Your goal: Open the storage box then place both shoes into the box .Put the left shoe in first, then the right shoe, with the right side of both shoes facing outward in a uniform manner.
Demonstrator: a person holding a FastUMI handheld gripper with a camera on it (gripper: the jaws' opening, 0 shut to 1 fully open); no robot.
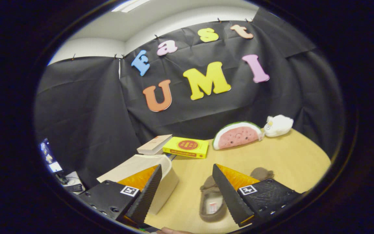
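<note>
While the gripper (187, 177) hung with its ridged, wedge-shaped fingers spread wide and empty, a soft brown shoe (211, 202) lay on the smooth wooden table (291, 159) between them. The pale rectangular storage box (161, 182) sat closed behind the left finger.

tongs (185, 188) spread, gap free | box (161, 182) left (shut) | shoe (211, 201) beneath right finger

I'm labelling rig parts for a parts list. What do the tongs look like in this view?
The tongs have two wedge-shaped fingers with ribbed inner faces. Each sits on a black block with screw heads, and each block carries a small square black-and-white marker. The fingers stand apart, holding nothing.
</note>
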